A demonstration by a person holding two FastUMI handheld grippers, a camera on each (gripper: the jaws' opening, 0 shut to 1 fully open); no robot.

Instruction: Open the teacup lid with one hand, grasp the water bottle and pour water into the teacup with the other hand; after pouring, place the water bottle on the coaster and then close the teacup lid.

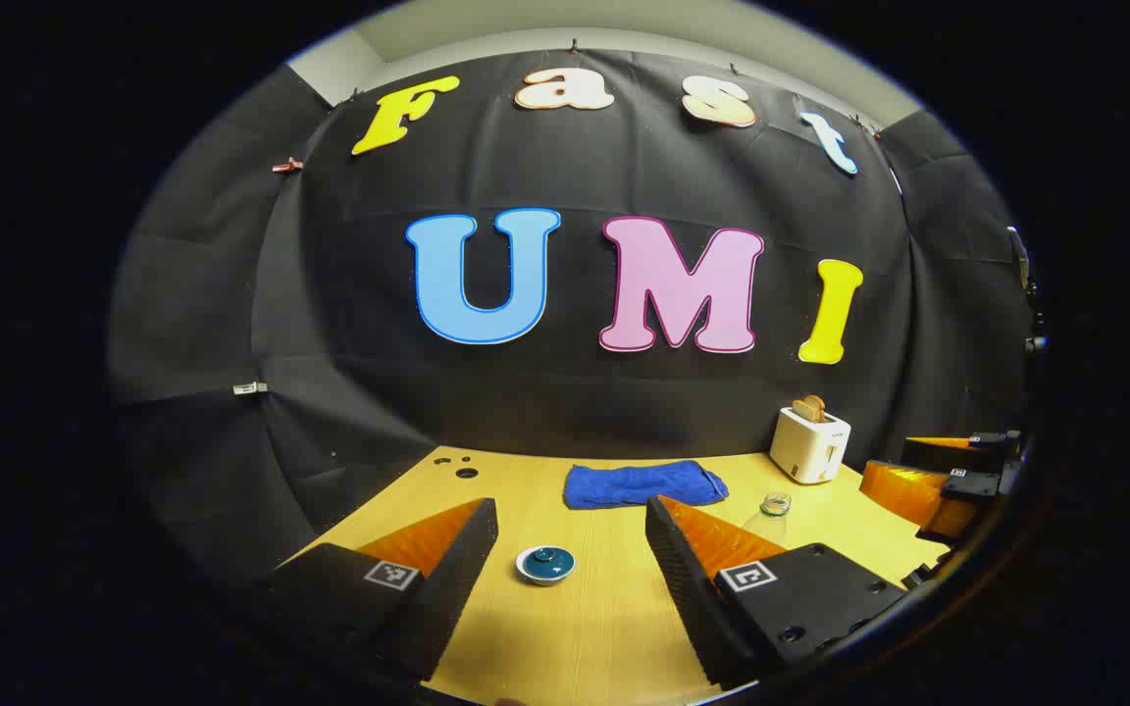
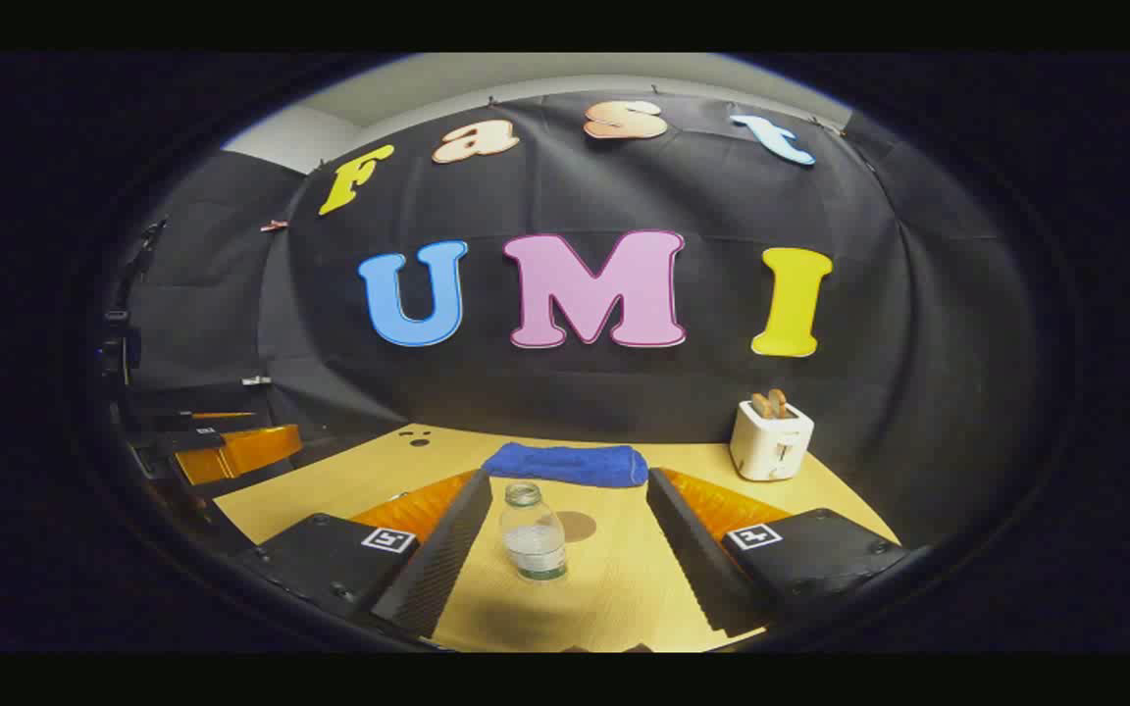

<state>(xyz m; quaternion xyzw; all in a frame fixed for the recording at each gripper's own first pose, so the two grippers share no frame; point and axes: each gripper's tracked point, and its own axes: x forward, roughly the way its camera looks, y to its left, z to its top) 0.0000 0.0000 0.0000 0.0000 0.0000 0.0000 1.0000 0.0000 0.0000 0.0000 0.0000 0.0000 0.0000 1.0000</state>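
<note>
Wooden surface [image 2: 624, 598]: right hand-held gripper [image 2: 565, 569] level, fingers spread around the bottle [image 2: 533, 534]; left hand-held gripper [image 1: 565, 569] likewise spread, lidded teacup [image 1: 545, 565] ahead.

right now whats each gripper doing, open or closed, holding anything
Left gripper: open, holding nothing, lidded teacup ahead between its fingers.
Right gripper: open, holding nothing, water bottle between its fingers, untouched.

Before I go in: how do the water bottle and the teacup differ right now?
The water bottle is tall, clear and uncapped; the teacup is low, white-rimmed, with a dark blue lid on it. The bottle stands between the right gripper's open fingers, the teacup between the left gripper's. Both stand upright, ungrasped, on the table.
</note>
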